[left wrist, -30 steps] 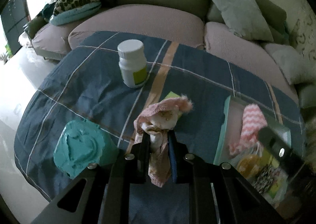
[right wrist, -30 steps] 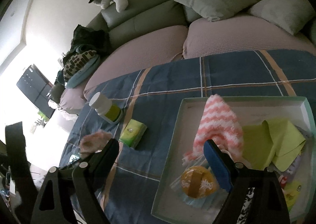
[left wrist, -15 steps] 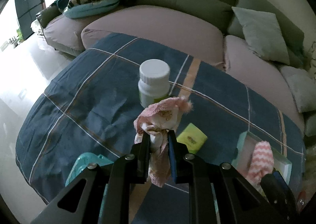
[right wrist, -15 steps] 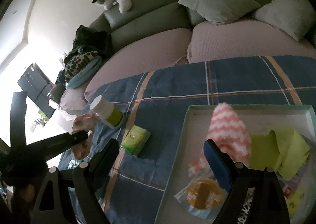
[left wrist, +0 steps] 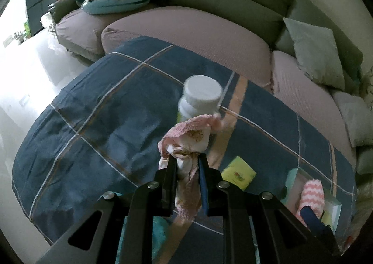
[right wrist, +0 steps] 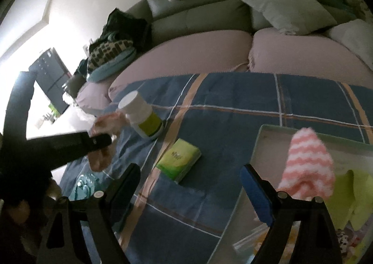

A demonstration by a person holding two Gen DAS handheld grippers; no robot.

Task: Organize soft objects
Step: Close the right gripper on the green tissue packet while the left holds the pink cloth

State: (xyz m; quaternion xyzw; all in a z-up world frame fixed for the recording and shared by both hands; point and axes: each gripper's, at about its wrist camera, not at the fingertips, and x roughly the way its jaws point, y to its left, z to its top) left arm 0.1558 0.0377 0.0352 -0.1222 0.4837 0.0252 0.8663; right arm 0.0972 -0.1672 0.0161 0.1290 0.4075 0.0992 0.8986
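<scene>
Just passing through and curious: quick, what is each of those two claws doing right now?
Left gripper: closed on the pink cloth.
Right gripper: open, holding nothing.

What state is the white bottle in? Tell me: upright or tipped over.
Upright. The white bottle stands on its base on the plaid cloth, cap on top; its slant in the right wrist view looks like fisheye distortion. The left wrist view shows the cap uppermost too.

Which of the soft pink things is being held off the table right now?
The pale pink cloth, pinched in the left gripper above the blue plaid cover. The pink-and-white zigzag fuzzy piece lies in the tray, and the open right gripper grips nothing.
</scene>
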